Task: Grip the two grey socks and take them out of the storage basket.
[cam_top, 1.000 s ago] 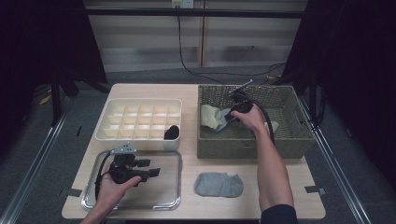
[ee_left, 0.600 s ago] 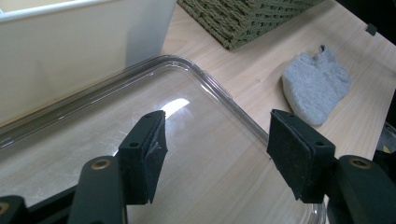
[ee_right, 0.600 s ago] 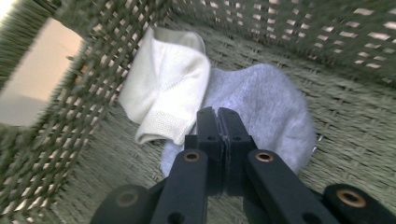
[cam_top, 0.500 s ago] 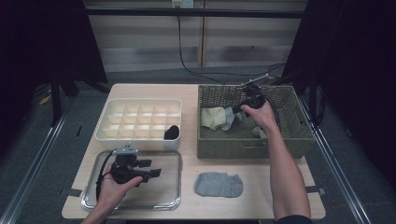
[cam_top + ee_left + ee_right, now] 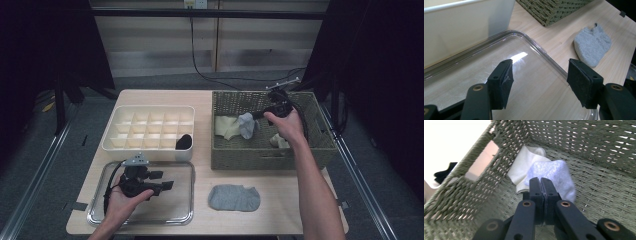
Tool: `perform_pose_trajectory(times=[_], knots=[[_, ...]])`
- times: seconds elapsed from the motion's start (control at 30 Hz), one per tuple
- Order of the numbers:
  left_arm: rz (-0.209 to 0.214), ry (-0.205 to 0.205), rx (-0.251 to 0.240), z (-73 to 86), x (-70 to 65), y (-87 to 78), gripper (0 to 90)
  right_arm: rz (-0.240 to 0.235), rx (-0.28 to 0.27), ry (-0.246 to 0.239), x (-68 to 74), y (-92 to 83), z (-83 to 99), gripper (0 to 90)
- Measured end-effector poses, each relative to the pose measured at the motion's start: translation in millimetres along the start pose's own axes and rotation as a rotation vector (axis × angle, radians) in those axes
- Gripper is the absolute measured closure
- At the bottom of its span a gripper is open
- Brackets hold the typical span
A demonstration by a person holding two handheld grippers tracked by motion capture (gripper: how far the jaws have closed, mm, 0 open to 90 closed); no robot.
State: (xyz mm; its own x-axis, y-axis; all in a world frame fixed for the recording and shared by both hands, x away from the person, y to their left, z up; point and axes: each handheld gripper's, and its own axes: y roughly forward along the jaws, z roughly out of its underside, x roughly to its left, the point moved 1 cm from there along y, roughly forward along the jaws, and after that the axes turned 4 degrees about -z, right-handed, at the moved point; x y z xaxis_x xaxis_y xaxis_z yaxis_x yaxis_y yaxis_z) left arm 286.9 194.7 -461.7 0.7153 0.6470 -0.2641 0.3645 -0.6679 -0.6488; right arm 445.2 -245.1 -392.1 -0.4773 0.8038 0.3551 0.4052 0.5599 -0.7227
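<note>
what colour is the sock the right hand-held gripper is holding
Light blue-grey sock, clearest in the right gripper view.

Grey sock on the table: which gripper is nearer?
Left. The left gripper hovers over the clear tray just beside the flat grey sock; the right gripper is up in the wicker basket, clamped on a pale grey sock.

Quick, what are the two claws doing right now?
Left claw: open, holding nothing, over the clear tray.
Right claw: shut on the pale blue sock, inside the basket.
</note>
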Motion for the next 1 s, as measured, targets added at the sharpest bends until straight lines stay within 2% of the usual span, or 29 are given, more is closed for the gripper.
perform_pose_trajectory(times=[0.13,0.37,0.43,0.57,0.73,0.87,0.93,1.0], knots=[[-0.002,-0.009,-0.004,-0.5,0.0,1.7,37.5,-0.004,-0.028,-0.002,1.0,-8.1,3.8,88.9],[0.005,-0.004,-0.005,-2.9,-1.8,3.1,38.2,-0.006,-0.056,0.006,3.1,-20.1,11.9,88.9],[0.018,0.005,-0.007,-4.5,-1.9,2.8,39.4,-0.007,-0.062,0.008,3.6,-22.4,14.2,88.9],[0.006,0.011,-0.019,-6.0,-3.2,2.0,40.9,-0.019,-0.079,0.011,6.0,-26.6,18.3,88.9],[-0.014,-0.009,-0.031,-7.8,-2.1,-0.7,42.7,-0.007,-0.101,0.013,8.1,-31.6,19.3,88.9],[-0.028,-0.016,-0.04,-12.9,-3.1,-1.6,44.7,-0.014,-0.116,0.005,10.8,-36.1,18.4,88.9],[-0.018,0.025,-0.044,-16.6,-7.7,-0.4,45.7,-0.018,-0.125,0.001,12.7,-39.2,17.5,88.9],[-0.005,0.03,-0.041,-18.5,-11.8,2.0,46.9,-0.028,-0.141,-0.002,14.1,-42.5,16.8,88.9]])
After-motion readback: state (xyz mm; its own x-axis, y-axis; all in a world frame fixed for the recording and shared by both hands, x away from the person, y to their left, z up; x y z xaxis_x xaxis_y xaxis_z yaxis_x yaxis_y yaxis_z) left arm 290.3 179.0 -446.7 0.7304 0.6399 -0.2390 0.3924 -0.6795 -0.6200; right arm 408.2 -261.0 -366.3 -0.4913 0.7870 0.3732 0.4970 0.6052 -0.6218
